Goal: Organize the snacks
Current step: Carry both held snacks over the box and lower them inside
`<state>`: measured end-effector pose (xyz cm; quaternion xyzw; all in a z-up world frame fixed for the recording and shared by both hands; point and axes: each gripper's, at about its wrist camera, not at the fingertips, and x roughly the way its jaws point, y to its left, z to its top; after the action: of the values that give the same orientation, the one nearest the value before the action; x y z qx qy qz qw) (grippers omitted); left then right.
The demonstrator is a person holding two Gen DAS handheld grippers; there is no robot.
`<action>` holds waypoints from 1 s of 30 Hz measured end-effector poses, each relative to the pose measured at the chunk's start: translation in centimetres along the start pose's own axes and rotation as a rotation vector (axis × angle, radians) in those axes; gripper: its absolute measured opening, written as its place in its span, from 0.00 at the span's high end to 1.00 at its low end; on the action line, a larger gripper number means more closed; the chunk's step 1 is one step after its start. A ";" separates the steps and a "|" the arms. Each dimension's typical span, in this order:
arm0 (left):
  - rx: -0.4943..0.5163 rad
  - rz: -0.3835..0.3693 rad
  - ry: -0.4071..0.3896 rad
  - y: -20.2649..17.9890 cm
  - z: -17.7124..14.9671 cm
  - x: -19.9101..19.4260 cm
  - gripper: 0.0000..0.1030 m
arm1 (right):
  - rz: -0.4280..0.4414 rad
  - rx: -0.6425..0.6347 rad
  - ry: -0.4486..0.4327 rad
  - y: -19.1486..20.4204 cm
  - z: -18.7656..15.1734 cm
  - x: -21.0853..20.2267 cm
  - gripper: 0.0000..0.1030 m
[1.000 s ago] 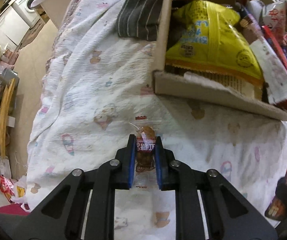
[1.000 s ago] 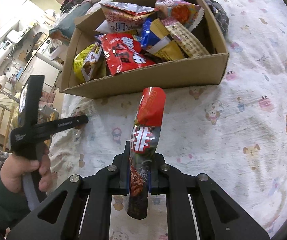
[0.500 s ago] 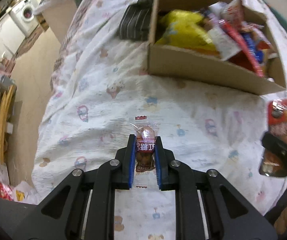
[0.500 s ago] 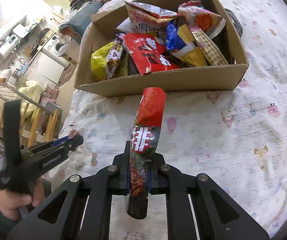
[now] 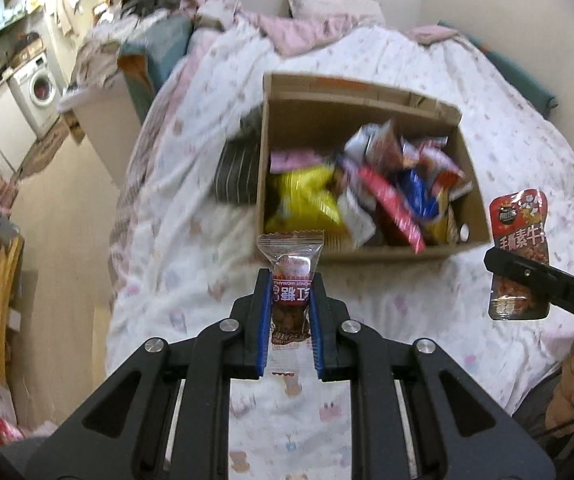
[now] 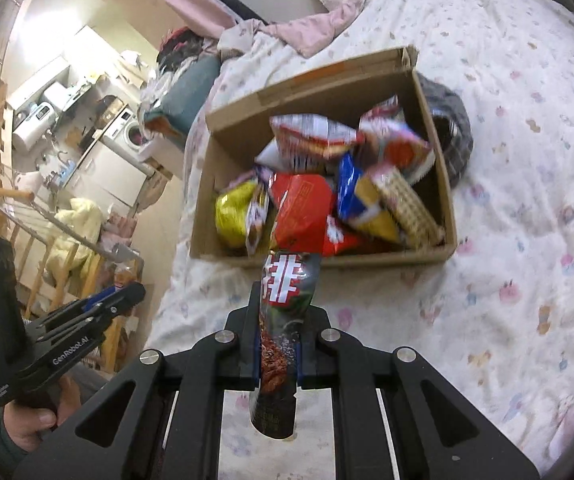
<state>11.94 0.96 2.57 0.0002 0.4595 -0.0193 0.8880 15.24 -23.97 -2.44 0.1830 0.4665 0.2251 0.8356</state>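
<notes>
The left gripper is clenching a small clear-wrapped red-labelled candy in its jaws. The right gripper is gripping a long red-and-dark foil snack packet. An open brown cardboard box of snack bags is sitting on the bed just beyond both jaws.

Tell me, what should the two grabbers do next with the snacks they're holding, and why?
Probably carry both over the cardboard box and let go. The left gripper pinches a small clear-wrapped candy, the right gripper a red and dark snack packet; both hang short of the box's near wall, where the other snacks are piled.

Both claws clamped, raised
</notes>
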 end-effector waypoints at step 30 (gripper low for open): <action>0.077 -0.022 -0.063 -2.9 9.9 10.8 0.86 | -0.057 -0.007 0.011 -3.4 7.9 7.7 0.88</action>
<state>26.10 -2.50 -0.46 0.0285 0.4301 -0.0466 0.9011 26.38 -23.31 -5.63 0.1657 0.4754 0.2038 0.8396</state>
